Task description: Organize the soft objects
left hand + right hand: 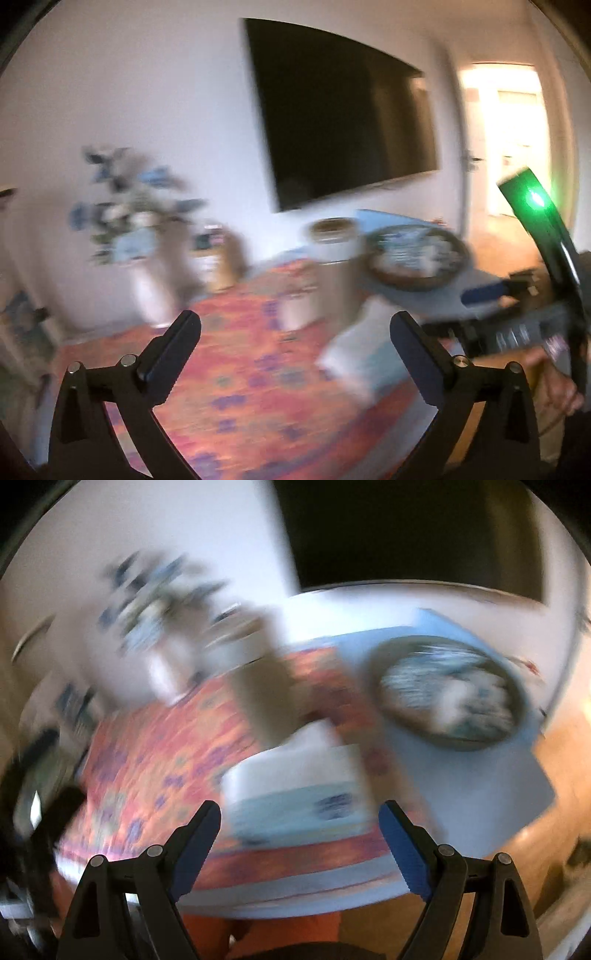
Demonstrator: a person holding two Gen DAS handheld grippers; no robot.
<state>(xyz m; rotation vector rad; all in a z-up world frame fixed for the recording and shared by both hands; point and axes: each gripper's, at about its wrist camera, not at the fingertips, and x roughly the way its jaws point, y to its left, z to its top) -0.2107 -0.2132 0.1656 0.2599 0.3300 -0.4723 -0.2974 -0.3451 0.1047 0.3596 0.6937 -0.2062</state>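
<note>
Both sets of jaws stood spread wide and held nothing; the left gripper (295, 354) hung above the orange-and-purple patterned tablecloth (236, 373), while the right gripper (299, 843) faced a white-and-pale-blue tissue box (299, 794) that lay on the same cloth just beyond its blue-padded fingers (408, 853), apart from them and roughly centred in the gap. In the left wrist view the same box (362, 358) appeared just inside the right-hand finger, heavily blurred. Both pictures were smeared, so fine detail was lost; whether the box's top showed a tissue could not be told.

Further out, a round dark-rimmed bowl (452, 694) sat on a pale blue mat (491, 779) at the far right of the table (295, 897); its contents, a pale mottled heap, looked like soft items but were too blurred to name. A tall beige container (317, 288) with a white lid stood behind the box; a white vase of blue and white flowers (136, 221) stood at the table's far left; a dark television (343, 114) hung on the wall behind.

Judged from this, the work was at an approach stage, nothing yet grasped; the tissue box seemed the likeliest target, the bowl a possible destination, though neither was certain. The next move would call for a steadier right gripper, lowered so its fingers flanked the box's sides, then closed gently, since thin card would likely buckle under a hard squeeze.
</note>
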